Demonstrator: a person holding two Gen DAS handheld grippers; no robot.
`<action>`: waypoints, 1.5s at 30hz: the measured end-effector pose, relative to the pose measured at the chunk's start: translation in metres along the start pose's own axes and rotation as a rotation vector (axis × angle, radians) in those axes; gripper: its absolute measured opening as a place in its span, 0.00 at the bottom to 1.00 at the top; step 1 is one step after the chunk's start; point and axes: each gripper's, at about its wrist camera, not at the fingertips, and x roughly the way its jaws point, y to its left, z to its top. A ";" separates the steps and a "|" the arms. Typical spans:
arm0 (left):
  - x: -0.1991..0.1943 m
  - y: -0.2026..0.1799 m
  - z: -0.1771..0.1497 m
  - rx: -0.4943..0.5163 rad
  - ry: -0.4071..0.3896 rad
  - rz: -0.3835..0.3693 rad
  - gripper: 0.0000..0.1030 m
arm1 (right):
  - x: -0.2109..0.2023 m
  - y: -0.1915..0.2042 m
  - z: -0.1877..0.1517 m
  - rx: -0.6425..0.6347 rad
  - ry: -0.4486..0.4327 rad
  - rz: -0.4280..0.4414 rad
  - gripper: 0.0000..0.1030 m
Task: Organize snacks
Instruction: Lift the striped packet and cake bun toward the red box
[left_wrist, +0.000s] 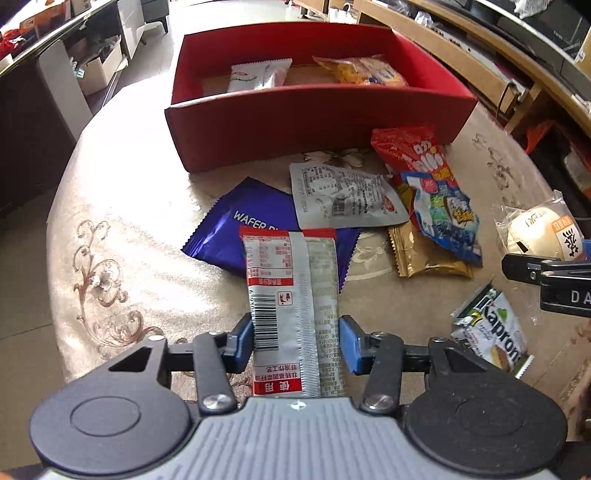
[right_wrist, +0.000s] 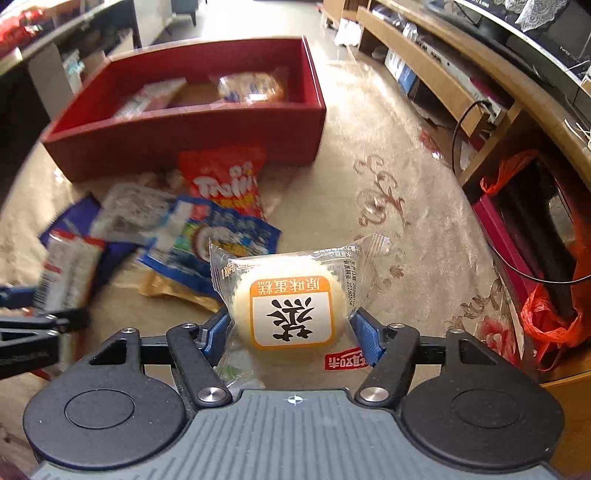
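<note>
Red cardboard box waits at the top of the frame with two packets already in it, so the loose snacks on the bench below it are what you have left to carry in. Your left hand-held gripper is nearly shut on the silver-and-red snack bar, pads pinching its lower end. Your right hand-held gripper, about half open, clamps the wrapped steamed cake, which looks lifted clear.
</note>
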 end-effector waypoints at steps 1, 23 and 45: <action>-0.002 0.000 0.000 -0.002 -0.006 -0.003 0.38 | -0.003 0.001 0.001 0.004 -0.011 0.008 0.71; 0.012 -0.017 0.001 0.026 -0.026 0.080 0.45 | -0.006 0.014 0.013 -0.017 -0.038 0.093 0.72; -0.017 -0.009 0.017 -0.028 -0.076 0.006 0.40 | -0.012 0.019 0.018 -0.030 -0.072 0.085 0.72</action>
